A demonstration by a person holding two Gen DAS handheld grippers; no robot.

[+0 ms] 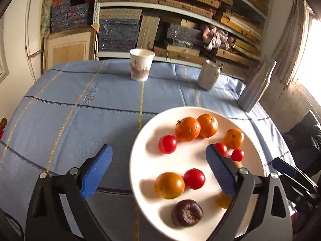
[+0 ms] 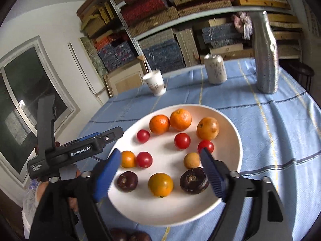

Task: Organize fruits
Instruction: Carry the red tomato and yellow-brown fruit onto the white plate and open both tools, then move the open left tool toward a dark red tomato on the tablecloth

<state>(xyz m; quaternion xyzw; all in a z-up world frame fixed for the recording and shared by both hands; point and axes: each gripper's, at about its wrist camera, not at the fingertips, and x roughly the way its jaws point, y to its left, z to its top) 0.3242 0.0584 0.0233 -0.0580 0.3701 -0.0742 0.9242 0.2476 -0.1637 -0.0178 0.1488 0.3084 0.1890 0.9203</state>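
Note:
A white plate (image 1: 152,164) (image 2: 226,124) on the blue tablecloth holds several fruits: oranges (image 1: 187,129) (image 2: 159,124), red cherry tomatoes (image 1: 167,144) (image 2: 182,141), dark purple fruits (image 1: 187,212) (image 2: 194,180) and a small tan fruit (image 2: 192,160). My left gripper (image 1: 158,166) is open and empty, above the plate's left edge. My right gripper (image 2: 160,165) is open and empty, above the plate's near side. The left gripper's body shows in the right wrist view (image 2: 80,150), and the right gripper at the left wrist view's right edge (image 1: 291,172).
A paper cup (image 1: 141,64) (image 2: 154,82), a drink can (image 1: 209,74) (image 2: 215,69) and a tall silver bottle (image 1: 256,84) (image 2: 265,54) stand at the table's far side. Two dark fruits (image 2: 128,236) lie on the cloth near the plate's front. Shelves of stacked boxes stand behind.

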